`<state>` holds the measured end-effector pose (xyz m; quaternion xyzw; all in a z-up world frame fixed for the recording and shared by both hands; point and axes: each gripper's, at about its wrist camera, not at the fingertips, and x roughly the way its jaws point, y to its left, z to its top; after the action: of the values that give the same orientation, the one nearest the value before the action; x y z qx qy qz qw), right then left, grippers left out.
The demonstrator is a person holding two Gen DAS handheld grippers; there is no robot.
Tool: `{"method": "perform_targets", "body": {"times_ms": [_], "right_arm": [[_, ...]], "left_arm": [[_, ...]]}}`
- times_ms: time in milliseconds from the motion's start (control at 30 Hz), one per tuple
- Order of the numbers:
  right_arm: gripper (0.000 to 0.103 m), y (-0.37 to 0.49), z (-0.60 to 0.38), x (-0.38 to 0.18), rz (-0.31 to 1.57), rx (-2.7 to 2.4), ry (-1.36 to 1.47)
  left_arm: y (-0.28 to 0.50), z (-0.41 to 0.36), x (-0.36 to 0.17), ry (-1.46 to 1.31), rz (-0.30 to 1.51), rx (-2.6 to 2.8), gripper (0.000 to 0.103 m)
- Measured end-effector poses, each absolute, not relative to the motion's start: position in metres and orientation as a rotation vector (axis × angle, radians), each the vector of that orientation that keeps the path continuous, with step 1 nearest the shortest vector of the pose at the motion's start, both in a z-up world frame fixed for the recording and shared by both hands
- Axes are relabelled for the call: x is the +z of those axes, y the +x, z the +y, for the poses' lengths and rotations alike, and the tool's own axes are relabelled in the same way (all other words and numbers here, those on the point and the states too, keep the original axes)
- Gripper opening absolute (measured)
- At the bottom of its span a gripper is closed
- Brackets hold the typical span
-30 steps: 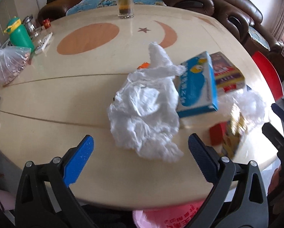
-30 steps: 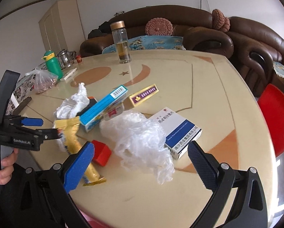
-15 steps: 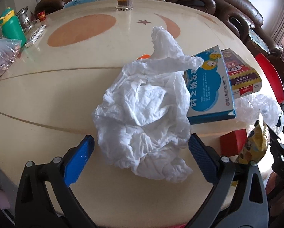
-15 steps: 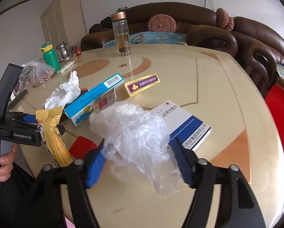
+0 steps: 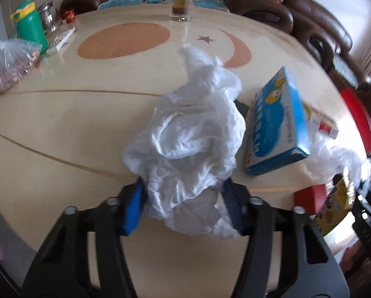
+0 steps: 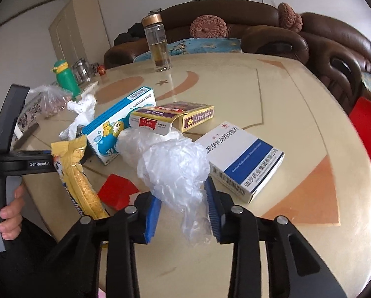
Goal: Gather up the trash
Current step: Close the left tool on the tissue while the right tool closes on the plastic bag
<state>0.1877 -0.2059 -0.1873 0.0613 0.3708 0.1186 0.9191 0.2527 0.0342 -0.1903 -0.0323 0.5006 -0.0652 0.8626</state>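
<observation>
My left gripper (image 5: 183, 208) is shut on a crumpled white tissue (image 5: 187, 136) that stands up from the cream table (image 5: 61, 124). My right gripper (image 6: 183, 213) is shut on a crumpled clear plastic bag (image 6: 170, 164). Around them lie a blue medicine box (image 6: 118, 126), a white and blue box (image 6: 242, 159), a gold and maroon carton (image 6: 175, 116), a yellow snack wrapper (image 6: 78, 178) and a red piece (image 6: 117, 191). The tissue also shows in the right wrist view (image 6: 82, 114), with the left gripper's body beside it.
A glass tea bottle (image 6: 158, 44) stands at the far side of the table. A green bottle (image 5: 31, 24) and a clear bag of snacks (image 5: 9, 62) sit at the left. A brown sofa (image 6: 334, 49) and a red stool (image 6: 369, 121) stand close on the right.
Both grippers closed: the left on the white tissue, the right on the clear plastic bag. Both moved forward over the table edge toward their pieces.
</observation>
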Motion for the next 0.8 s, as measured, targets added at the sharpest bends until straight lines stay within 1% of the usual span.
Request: {"method": "perform_targets", "body": {"times_ms": [67, 133, 333, 500, 667, 800], "right_arm": [[0.031, 0.188, -0.209, -0.188, 0.768, 0.254, 0.158], [0.029, 0.187, -0.211, -0.188, 0.770, 0.248, 0.172], [0.025, 0.178, -0.205, -0.179, 0.738, 0.214, 0.124], [0.023, 0.172, -0.204, -0.167, 0.711, 0.184, 0.095], [0.023, 0.165, -0.208, -0.155, 0.685, 0.156, 0.099], [0.023, 0.151, -0.211, -0.136, 0.626, 0.120, 0.081]], "left_arm": [[0.254, 0.041, -0.190, -0.098, 1.051, -0.137, 0.042], [0.253, 0.045, -0.190, -0.108, 1.048, -0.133, 0.036], [0.253, 0.051, -0.191, -0.110, 1.053, -0.112, 0.023], [0.247, 0.053, -0.191, -0.103, 1.062, -0.109, 0.020], [0.243, 0.057, -0.189, -0.111, 1.073, -0.119, 0.020], [0.237, 0.057, -0.181, -0.089, 1.050, -0.123, 0.020]]}}
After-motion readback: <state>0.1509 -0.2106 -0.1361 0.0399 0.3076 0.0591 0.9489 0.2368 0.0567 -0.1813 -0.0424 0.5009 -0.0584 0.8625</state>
